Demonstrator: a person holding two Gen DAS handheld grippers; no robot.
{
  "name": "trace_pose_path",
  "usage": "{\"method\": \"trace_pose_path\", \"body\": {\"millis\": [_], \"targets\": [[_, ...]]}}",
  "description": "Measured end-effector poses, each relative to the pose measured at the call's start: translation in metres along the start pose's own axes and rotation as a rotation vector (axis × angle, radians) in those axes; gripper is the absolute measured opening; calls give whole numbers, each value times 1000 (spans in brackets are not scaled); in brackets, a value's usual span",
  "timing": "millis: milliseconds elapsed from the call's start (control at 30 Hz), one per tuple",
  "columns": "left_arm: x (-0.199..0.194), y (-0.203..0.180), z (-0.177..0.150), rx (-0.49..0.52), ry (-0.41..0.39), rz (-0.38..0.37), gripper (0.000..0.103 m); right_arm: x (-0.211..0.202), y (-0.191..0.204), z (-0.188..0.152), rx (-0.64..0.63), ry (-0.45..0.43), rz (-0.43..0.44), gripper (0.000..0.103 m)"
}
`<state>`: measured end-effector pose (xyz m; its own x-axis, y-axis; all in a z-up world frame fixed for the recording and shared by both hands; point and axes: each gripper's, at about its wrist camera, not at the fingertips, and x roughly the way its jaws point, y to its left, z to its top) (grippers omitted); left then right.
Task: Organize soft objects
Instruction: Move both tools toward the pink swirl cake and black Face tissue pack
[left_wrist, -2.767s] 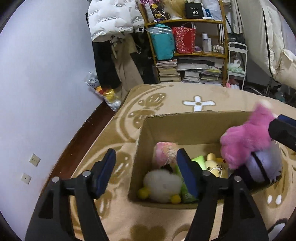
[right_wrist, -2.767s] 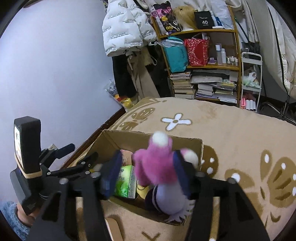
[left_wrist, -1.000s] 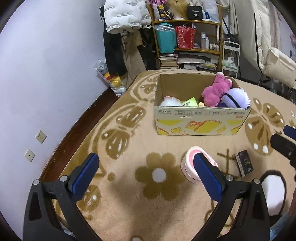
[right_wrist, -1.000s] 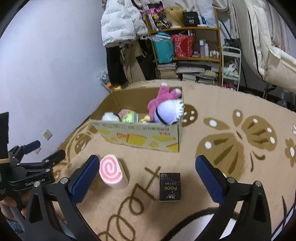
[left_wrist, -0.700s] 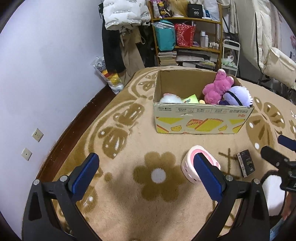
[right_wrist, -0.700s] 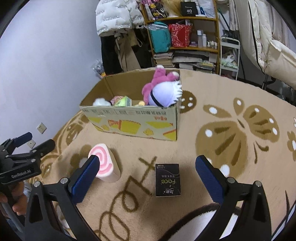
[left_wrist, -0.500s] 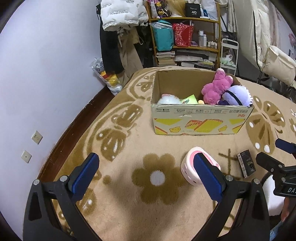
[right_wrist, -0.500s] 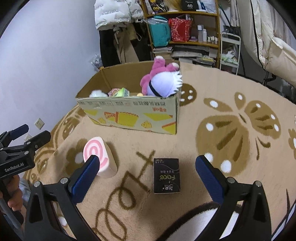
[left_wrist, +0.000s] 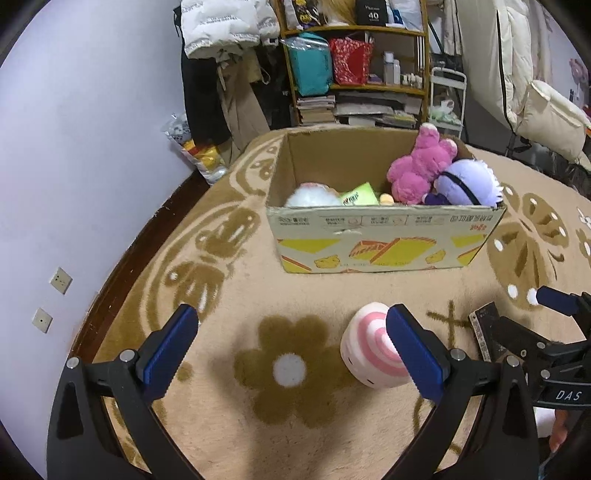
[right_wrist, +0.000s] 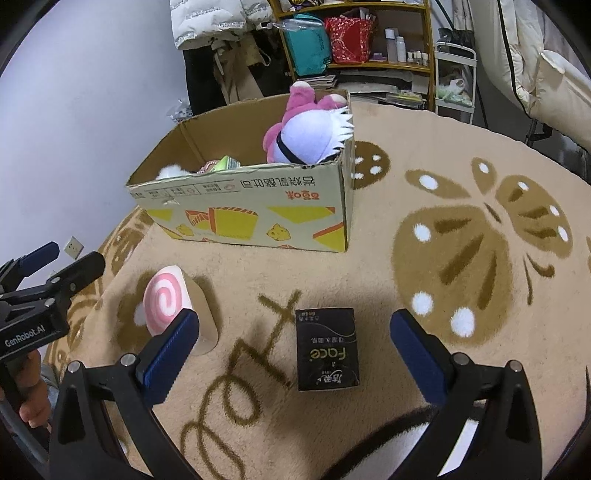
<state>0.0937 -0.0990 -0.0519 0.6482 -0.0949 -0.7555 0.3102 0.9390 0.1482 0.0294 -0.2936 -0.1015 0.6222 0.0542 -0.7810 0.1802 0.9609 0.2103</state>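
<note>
Right wrist view, nearest first: the right gripper (right_wrist: 293, 345) stands wide, holding nothing, its blue pads well apart above the beige carpet (right_wrist: 369, 280). Between them lies a black packet (right_wrist: 327, 350) printed "Face" with small Chinese characters, flat on a brown scrawled pattern. Just left of it a pink-and-white swirl roll plush (right_wrist: 168, 304) lies on its side, partly hidden by the gripper's left pad. At the left edge the other tool shows the lettering "GenRobot.AI".

In the left wrist view the left gripper (left_wrist: 291, 345) is also spread wide and empty over a brown flower motif; its right pad overlaps the swirl roll plush (left_wrist: 369, 350). The right tool at the right edge reads "DAS".

Farther on, near the carpet's far edge, stands an open cardboard box (left_wrist: 384, 243) with yellow cheese graphics and red Chinese print, upside down. Inside, at its right end, a pink plush (left_wrist: 417, 171) leans against a purple plush (left_wrist: 467, 184); a white fluffy toy (left_wrist: 312, 195) and a green pack (left_wrist: 360, 195) sit toward the left.

Beyond are a lilac wall (left_wrist: 92, 129) with two sockets, dark wood floor, hanging coats (left_wrist: 221, 29), and a wooden shelf (left_wrist: 369, 59) holding books, bags and a black box marked "40".
</note>
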Motion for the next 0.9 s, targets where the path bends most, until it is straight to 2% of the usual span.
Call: {"method": "trace_pose_path", "body": {"millis": [333,467,633,900], "targets": [[21,-4,2,-39,54,-83,101,15,-6,-1,10,44,-18,103],[24,-9,4,-33,69,-64,101,21,-7,-2,7,68,-24,103],[35,-15,2,-30,118,-90,101,27,-9,-2,-1,77,-31,103],[48,-27,-1,-14,154,-123,101,43,-10,-5,3,130,-31,102]]}}
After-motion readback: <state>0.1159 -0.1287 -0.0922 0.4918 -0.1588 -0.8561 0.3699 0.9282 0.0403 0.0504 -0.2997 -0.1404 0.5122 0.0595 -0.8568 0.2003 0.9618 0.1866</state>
